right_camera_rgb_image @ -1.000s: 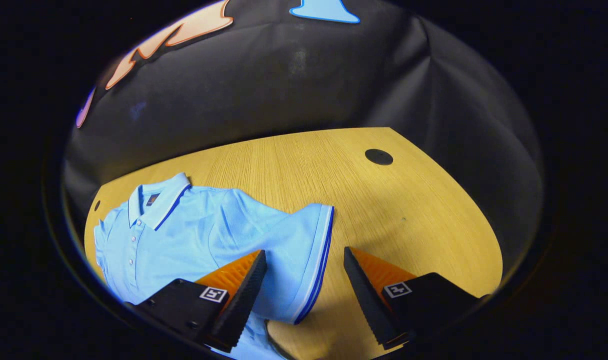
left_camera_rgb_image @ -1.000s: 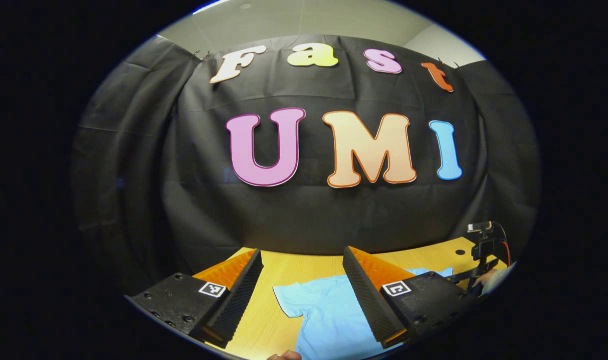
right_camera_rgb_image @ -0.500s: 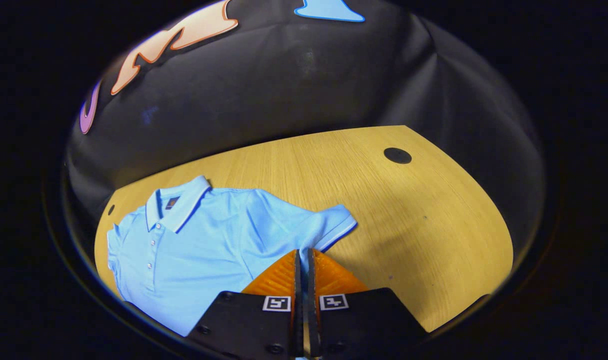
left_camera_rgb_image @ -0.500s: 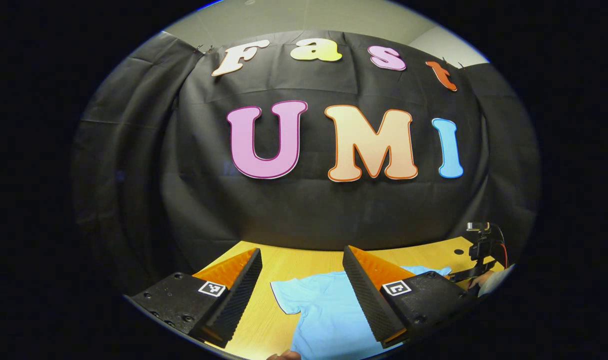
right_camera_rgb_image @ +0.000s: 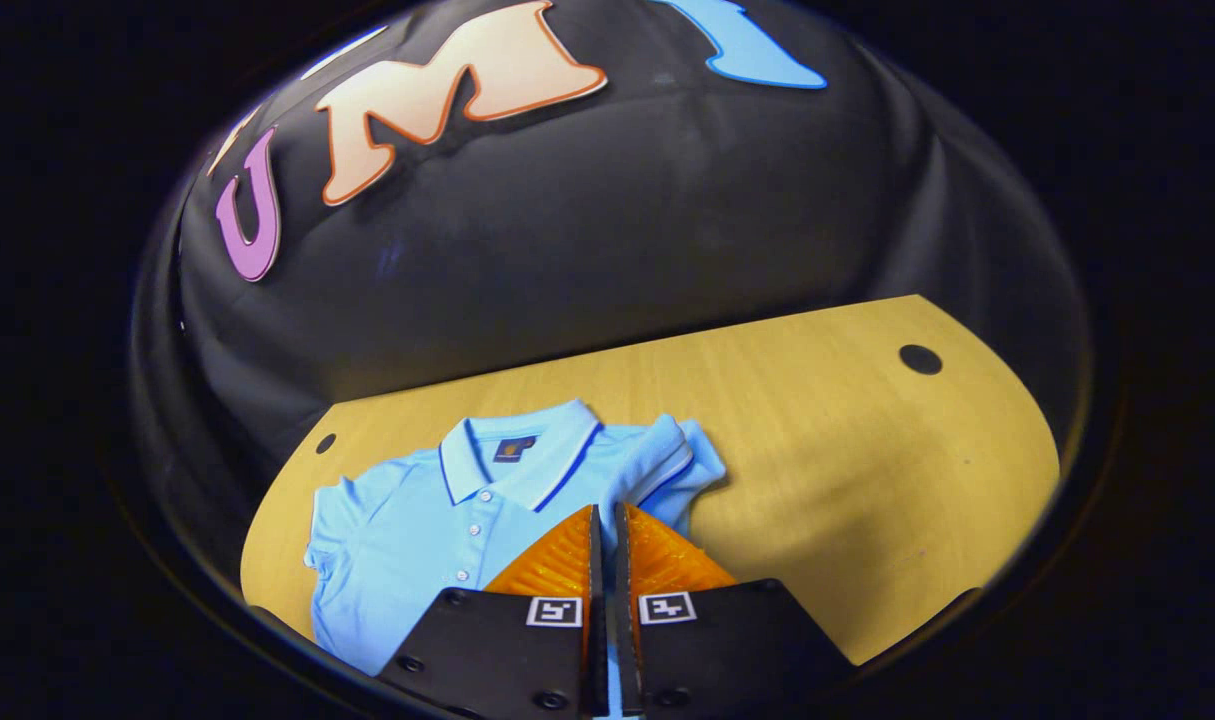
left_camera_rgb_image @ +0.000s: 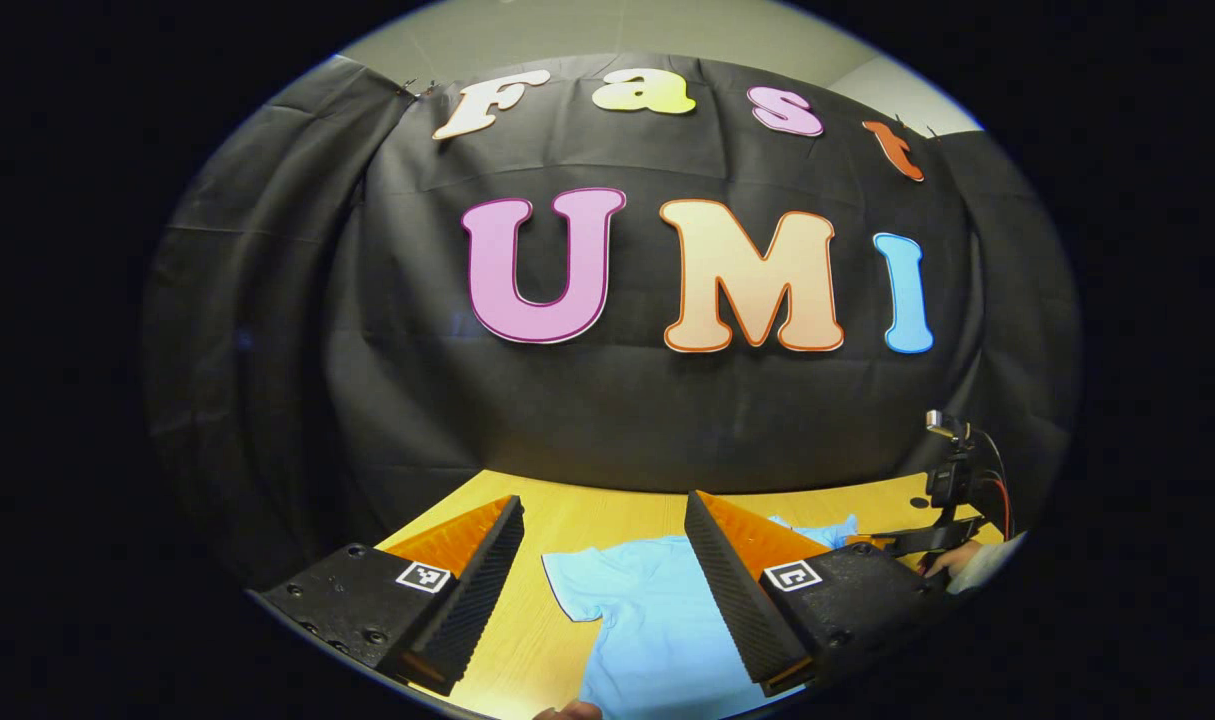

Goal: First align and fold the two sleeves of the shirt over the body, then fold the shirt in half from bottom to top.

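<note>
No readable text; shirt (right_camera_rgb_image: 417,520) neck label too small to read.

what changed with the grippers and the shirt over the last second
The right gripper closed on the shirt's right sleeve and has pulled it inward, so the sleeve now bunches beside the collar instead of lying spread on the table. The left gripper stayed open above the other sleeve, touching nothing.
</note>
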A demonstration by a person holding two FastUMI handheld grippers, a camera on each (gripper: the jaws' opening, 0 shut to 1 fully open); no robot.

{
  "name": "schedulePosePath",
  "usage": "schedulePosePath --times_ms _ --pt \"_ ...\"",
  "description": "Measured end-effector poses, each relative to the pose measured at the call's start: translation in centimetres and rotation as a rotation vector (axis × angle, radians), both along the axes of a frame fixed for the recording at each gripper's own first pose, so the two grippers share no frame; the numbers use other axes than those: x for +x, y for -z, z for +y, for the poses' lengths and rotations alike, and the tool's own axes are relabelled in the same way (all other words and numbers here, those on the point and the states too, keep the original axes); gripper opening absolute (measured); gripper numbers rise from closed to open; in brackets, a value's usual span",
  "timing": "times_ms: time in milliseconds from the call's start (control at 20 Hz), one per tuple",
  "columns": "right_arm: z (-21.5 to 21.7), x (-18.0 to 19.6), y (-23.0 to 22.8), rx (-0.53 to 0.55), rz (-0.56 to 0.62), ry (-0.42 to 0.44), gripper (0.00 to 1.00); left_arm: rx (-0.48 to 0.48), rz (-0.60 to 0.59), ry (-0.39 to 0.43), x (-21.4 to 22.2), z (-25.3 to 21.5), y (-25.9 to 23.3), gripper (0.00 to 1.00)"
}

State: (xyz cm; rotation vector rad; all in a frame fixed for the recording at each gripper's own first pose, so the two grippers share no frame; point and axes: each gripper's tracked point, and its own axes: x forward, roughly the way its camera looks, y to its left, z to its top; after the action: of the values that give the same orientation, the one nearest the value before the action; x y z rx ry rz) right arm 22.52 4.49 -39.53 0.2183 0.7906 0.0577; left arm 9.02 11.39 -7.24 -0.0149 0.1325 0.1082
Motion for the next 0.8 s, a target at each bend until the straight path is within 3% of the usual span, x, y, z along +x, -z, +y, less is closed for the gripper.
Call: schedulePosePath --times_ms 250,300,350,500,550,600,800 --pt "3.9 -0.9 2.0 0.014 0.031 -0.062 0.07 0.015 0.025 0.008 0.8 0.4 1.7 0.97" --pt "4.1 -1.3 1.1 0.009 0.028 -0.070 0.28 0.018 0.033 0.008 1.2 0.5 2.3 0.97" --pt "4.3 -1.5 0.5 0.010 0.018 -0.086 0.36 0.014 0.040 0.008 1.7 0.6 3.1 0.97" --pt "3.6 -2.8 -2.2 -0.032 -0.036 -0.102 0.80 -0.013 0.063 0.000 3.5 1.1 5.1 0.97" --pt "3.3 -3.3 -3.3 -0.031 -0.052 -0.104 0.86 -0.016 0.071 -0.003 4.1 1.4 5.9 0.97" --pt "2.9 -3.9 -3.8 -0.038 -0.064 -0.096 1.00 -0.017 0.080 -0.011 5.0 1.7 6.6 0.97" --pt "1.0 -6.5 -6.5 -0.057 -0.099 -0.080 0.98 -0.039 0.142 -0.032 7.9 3.1 10.7 0.97"
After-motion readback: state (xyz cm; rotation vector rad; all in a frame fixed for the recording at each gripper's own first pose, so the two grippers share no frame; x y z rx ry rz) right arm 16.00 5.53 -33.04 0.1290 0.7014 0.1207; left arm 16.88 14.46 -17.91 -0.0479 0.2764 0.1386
